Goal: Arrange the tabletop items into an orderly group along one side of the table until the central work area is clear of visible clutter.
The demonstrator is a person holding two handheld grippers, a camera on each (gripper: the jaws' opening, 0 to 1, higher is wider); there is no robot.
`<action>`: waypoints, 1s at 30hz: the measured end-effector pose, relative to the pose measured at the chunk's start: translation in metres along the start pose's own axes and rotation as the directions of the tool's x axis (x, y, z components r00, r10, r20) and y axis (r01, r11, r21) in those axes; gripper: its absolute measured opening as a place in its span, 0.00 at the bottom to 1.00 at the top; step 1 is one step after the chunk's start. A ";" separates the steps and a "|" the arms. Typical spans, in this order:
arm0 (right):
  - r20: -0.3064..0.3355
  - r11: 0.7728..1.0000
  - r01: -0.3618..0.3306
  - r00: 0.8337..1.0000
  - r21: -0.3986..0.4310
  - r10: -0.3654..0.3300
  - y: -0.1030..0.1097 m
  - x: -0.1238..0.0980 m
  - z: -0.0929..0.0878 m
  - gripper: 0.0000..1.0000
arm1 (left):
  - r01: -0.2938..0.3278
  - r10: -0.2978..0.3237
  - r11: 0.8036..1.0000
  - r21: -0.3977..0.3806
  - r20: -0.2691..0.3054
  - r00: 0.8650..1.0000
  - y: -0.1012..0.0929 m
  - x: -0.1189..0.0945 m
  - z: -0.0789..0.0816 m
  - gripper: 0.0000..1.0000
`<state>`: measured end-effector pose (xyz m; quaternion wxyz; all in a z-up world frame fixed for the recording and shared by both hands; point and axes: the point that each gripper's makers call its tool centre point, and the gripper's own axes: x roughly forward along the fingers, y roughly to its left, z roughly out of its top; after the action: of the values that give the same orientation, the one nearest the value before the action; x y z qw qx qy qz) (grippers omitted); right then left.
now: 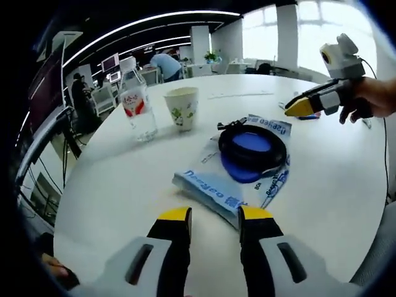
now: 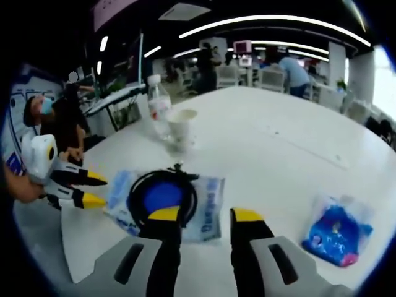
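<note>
Blue-printed bag [image 1: 213, 189] lies just ahead of left hand-held gripper [image 1: 213, 216]'s parted jaws.

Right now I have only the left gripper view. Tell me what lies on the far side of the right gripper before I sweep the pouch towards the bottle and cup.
Observer: A crinkled clear bag with blue contents lies on the white table, apart from the pouch, on the side away from the paper cup.
Operator: Report the right gripper's jaws.
Observer: The right gripper has its jaws standing apart with nothing between them.
Operator: Say where it points.
Observer: It points towards the near edge of the pouch, beside the black cable coil.
</note>
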<state>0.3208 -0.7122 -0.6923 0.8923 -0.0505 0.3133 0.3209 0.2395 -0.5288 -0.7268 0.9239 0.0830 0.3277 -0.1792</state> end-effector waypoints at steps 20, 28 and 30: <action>-0.134 1.000 -0.013 0.991 0.002 0.013 -0.006 0.019 -0.037 0.14 | 0.041 -0.042 0.999 -0.027 -0.070 0.997 -0.008 0.013 -0.003 0.13; -0.156 0.998 -0.020 0.987 0.067 0.030 -0.004 0.019 -0.045 0.08 | 0.038 -0.047 0.996 -0.076 -0.113 0.992 -0.008 0.015 -0.004 0.09; -0.170 0.998 -0.029 0.985 0.062 0.039 -0.001 0.018 -0.048 0.03 | 0.034 -0.045 0.995 -0.094 -0.118 0.992 -0.008 0.015 -0.005 0.08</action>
<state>0.3069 -0.7175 -0.7408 0.8576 -0.0460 0.3993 0.3209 0.2444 -0.5390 -0.7401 0.9017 0.0444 0.3921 -0.1770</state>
